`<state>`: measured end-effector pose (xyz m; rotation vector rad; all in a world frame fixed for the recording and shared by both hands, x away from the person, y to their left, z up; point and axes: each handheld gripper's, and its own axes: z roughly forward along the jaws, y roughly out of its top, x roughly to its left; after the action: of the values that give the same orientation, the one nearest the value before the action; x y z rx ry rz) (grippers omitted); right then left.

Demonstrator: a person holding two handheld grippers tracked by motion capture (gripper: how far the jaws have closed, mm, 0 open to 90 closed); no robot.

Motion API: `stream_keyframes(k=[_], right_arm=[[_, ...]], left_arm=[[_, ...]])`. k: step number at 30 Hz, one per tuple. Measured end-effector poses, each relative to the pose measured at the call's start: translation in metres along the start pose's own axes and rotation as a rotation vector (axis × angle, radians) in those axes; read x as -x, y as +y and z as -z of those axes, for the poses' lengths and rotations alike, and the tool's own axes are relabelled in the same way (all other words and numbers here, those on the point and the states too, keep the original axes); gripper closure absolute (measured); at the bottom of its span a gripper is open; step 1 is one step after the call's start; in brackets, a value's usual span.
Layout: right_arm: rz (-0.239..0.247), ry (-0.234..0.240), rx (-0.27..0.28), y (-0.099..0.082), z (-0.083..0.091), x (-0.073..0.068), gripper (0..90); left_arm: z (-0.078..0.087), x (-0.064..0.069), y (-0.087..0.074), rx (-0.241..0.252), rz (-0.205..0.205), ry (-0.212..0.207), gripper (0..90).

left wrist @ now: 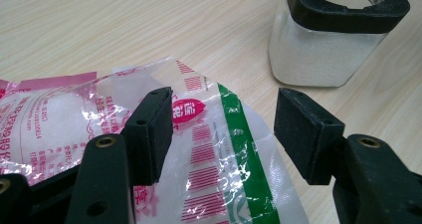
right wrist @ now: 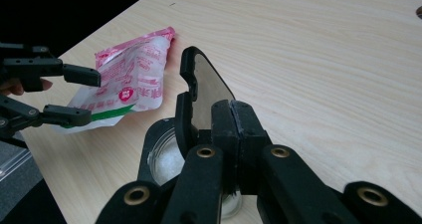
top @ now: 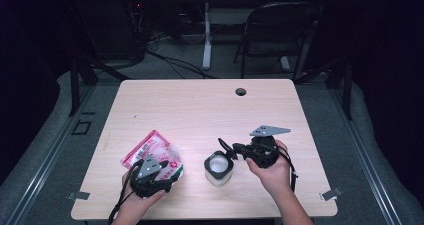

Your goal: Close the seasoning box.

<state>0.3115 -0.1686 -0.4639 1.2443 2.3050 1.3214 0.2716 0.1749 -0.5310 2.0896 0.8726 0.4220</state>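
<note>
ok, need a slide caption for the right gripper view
Right gripper shut on the jar's flip lid, raised over the open jar; plastic bag beyond.

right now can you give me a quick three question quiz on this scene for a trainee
1. True or false: the right gripper is shut on the jar's flip lid.
2. Multiple choice: what lies under the open left gripper? A) a spoon B) a pink and white plastic bag C) a cloth
3. Fill in: the jar stands to the ___ of the bag in the high view.

Key: 1 true, the jaws pinch the raised lid's edge. 2 B, the pads stand apart over the bag and do not press it. 3 right.
</note>
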Motion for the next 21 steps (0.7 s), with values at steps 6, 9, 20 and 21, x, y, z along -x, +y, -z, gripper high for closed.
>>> stream_keyframes(k=[6,9,20,21], right_arm=[[0.023,0.009,-0.022,-0.003,-0.006,-0.005,89.3],[0.038,0.014,-0.034,-0.004,-0.009,-0.009,89.1],[0.058,0.03,-0.065,-0.009,-0.019,-0.016,87.2],[0.063,0.031,-0.064,-0.009,-0.02,-0.016,87.0]], left_arm=[[0.0,0.0,0.0,0.001,0.002,0.002,40.7],[0.001,0.0,0.0,0.003,0.001,0.003,40.7],[0.002,-0.002,0.0,0.01,0.009,0.002,40.7],[0.003,-0.002,0.0,0.012,0.01,0.004,40.7]])
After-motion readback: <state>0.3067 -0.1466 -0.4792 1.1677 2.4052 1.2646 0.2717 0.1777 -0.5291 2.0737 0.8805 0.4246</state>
